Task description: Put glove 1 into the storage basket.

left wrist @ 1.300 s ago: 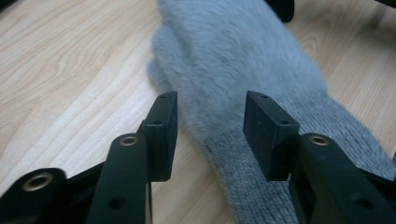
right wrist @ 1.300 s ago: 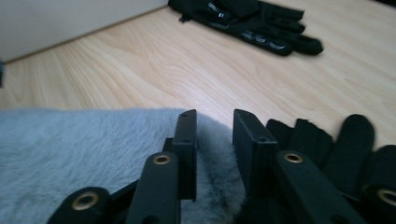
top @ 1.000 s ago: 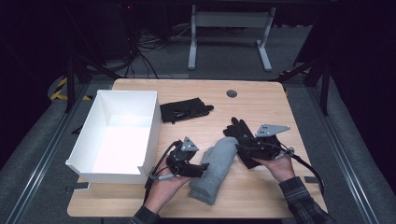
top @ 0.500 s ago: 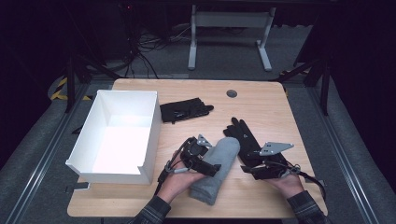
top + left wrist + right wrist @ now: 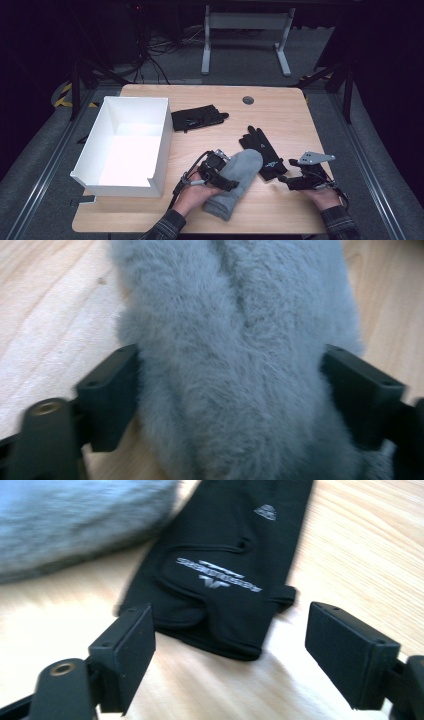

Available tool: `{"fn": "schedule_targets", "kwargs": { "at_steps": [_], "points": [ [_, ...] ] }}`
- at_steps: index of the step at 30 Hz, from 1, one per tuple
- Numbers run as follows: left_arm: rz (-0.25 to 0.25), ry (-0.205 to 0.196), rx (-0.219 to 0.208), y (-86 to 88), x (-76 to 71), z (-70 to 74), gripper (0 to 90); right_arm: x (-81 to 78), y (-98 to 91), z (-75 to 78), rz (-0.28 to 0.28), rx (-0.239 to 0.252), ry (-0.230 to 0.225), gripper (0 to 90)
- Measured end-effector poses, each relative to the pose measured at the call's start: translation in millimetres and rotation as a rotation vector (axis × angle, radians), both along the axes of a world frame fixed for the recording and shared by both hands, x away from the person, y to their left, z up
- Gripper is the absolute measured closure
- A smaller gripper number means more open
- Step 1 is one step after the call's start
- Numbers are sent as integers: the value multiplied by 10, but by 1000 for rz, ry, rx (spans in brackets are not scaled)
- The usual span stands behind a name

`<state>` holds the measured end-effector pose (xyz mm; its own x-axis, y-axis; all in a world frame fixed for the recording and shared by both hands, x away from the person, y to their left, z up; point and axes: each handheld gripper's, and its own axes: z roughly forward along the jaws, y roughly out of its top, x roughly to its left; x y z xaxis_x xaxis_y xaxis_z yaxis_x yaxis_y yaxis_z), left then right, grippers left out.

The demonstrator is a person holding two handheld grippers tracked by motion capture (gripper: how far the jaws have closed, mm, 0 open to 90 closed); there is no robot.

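The left gripper (image 5: 229, 182) straddles the grey mitten (image 5: 236, 181), which lies flat on the table (image 5: 280, 115) beside the white box (image 5: 131, 145). Its jaws have just been closing, and in the left gripper view they flank the fleece (image 5: 235, 355) at both sides, touching the pile, though a firm pinch cannot be told. The right gripper (image 5: 283, 180) has just been opening; its jaws stand apart and empty, aimed at the cuff of the black glove (image 5: 225, 580) just ahead, probably to seize it. The other black glove (image 5: 197, 118) lies behind the box.
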<state>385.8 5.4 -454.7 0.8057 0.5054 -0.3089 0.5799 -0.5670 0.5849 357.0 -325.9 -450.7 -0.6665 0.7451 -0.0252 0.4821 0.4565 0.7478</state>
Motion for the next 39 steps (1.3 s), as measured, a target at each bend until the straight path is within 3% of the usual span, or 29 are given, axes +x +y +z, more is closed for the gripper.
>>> {"fn": "schedule_targets", "kwargs": {
  "at_steps": [3,4,5,6,7,13,17,23,26,31,33,39],
  "points": [
    [-12,16,-4,4,5,7,349,30,-32,-25,-16,-3,1,203],
    [-20,29,-8,1,7,9,349,40,-42,-34,-23,-8,3,203],
    [-26,36,-8,0,9,10,442,55,-65,-55,-34,-18,3,189],
    [-31,45,-9,-1,13,11,442,55,-65,-55,-34,-18,3,189],
    [-38,61,-12,3,24,15,512,64,-90,-71,-37,-11,6,175],
    [-34,59,-19,28,17,59,625,92,-141,-120,-51,1,2,148],
    [-33,60,-26,70,13,111,635,108,-185,-142,-68,12,9,123],
    [-16,10,-39,173,-20,317,634,114,-235,-162,-86,24,-2,105],
    [-8,-9,-44,215,-34,409,632,130,-220,-171,-91,5,18,100],
    [16,-39,-71,331,-30,665,631,139,-237,-175,-101,-19,21,97],
    [25,-49,-70,346,-35,710,630,139,-239,-176,-98,-21,20,96],
    [64,-79,-80,492,-31,1024,628,144,-240,-179,-90,-23,22,87]
  ]
}}
